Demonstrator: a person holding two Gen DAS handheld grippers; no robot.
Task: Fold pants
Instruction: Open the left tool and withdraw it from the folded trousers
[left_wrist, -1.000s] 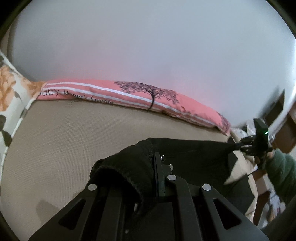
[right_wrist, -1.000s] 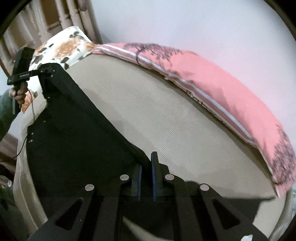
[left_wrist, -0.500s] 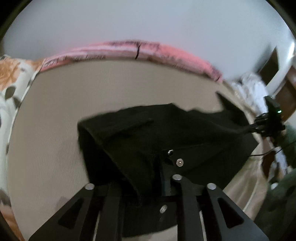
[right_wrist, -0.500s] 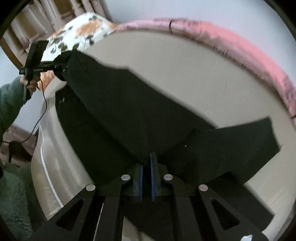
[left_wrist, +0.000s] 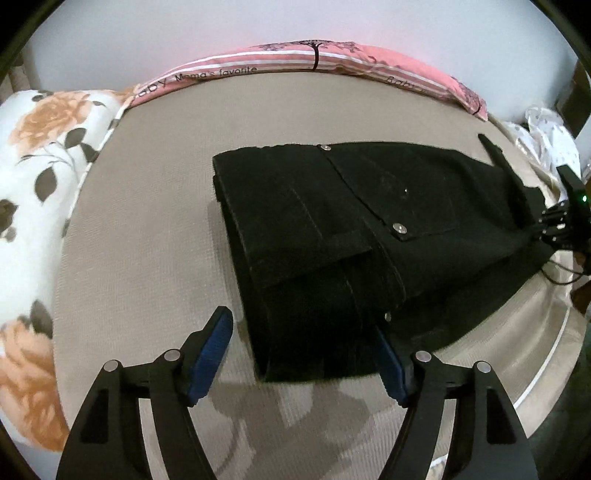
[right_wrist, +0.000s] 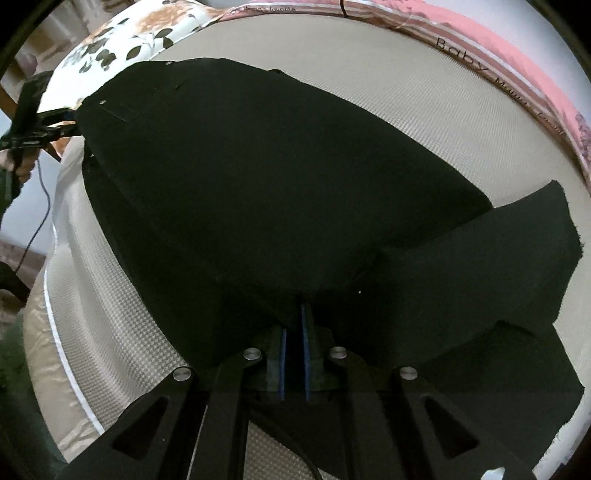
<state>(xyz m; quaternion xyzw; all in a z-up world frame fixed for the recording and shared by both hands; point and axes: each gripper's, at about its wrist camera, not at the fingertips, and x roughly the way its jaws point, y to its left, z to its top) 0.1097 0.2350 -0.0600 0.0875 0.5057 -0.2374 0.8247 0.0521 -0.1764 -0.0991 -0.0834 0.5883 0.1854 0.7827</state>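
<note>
Black pants lie on the beige bed, waistband end near me in the left wrist view, the legs running off to the right. My left gripper is open, its blue-padded fingers either side of the waistband corner, not gripping. My right gripper is shut on the black pants at the leg end, with a leg fold lying to the right. It also shows in the left wrist view at the far right.
A pink striped pillow lies along the back of the beige bed. A floral pillow is at the left. The bed's edge drops off on the near side. White cloth lies at the far right.
My left gripper has opened and let go of the waistband, which now lies flat on the bed. My right gripper has stayed shut on the leg end as the pants came down.
</note>
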